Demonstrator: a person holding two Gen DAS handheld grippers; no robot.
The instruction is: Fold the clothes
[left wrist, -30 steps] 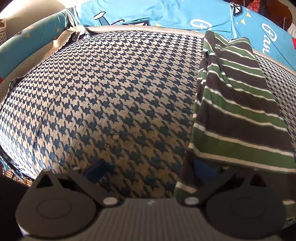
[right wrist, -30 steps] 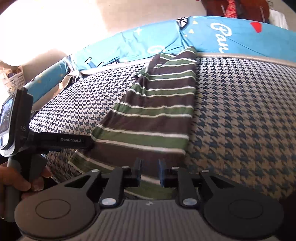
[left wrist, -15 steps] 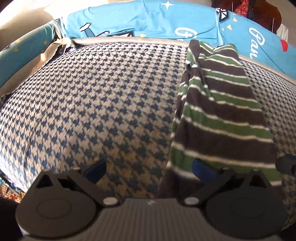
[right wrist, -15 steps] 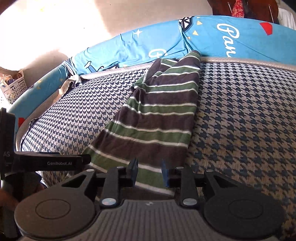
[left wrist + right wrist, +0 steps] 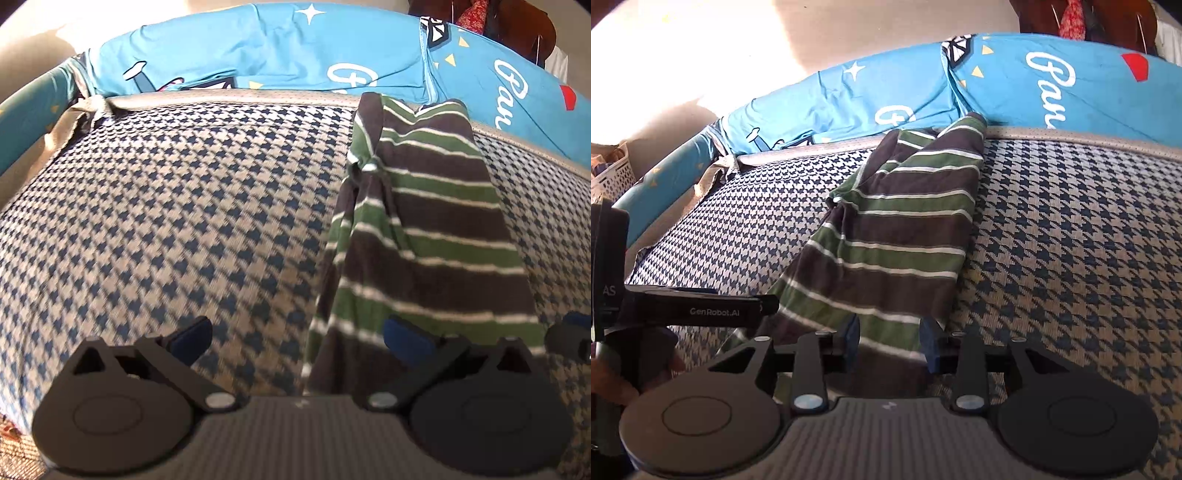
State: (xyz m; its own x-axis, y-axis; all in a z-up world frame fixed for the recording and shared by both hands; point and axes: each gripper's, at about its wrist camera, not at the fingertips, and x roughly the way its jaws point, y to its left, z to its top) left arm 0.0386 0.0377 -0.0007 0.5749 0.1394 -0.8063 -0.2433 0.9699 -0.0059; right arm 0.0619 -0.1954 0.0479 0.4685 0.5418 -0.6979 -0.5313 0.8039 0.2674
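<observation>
Looking along the right claw (image 5: pixel 889 338), the right wrist view alone shows the left tool's dark body at the left edge with a hand (image 5: pixel 613 376) gripping it, plus a white basket (image 5: pixel 613 173) beyond the bed. The left wrist view alone shows the left claw (image 5: pixel 295 338) spread wide over bare houndstooth mattress (image 5: pixel 166 221), its right pad above the garment's edge. The right claw's jaws have just been opening; they stand apart, cloth lying between them unpinched. The striped garment (image 5: pixel 894 236), folded into a long narrow strip of brown, green and white bands, lies on the mattress, its far end touching the blue bedding (image 5: pixel 849 96).
</observation>
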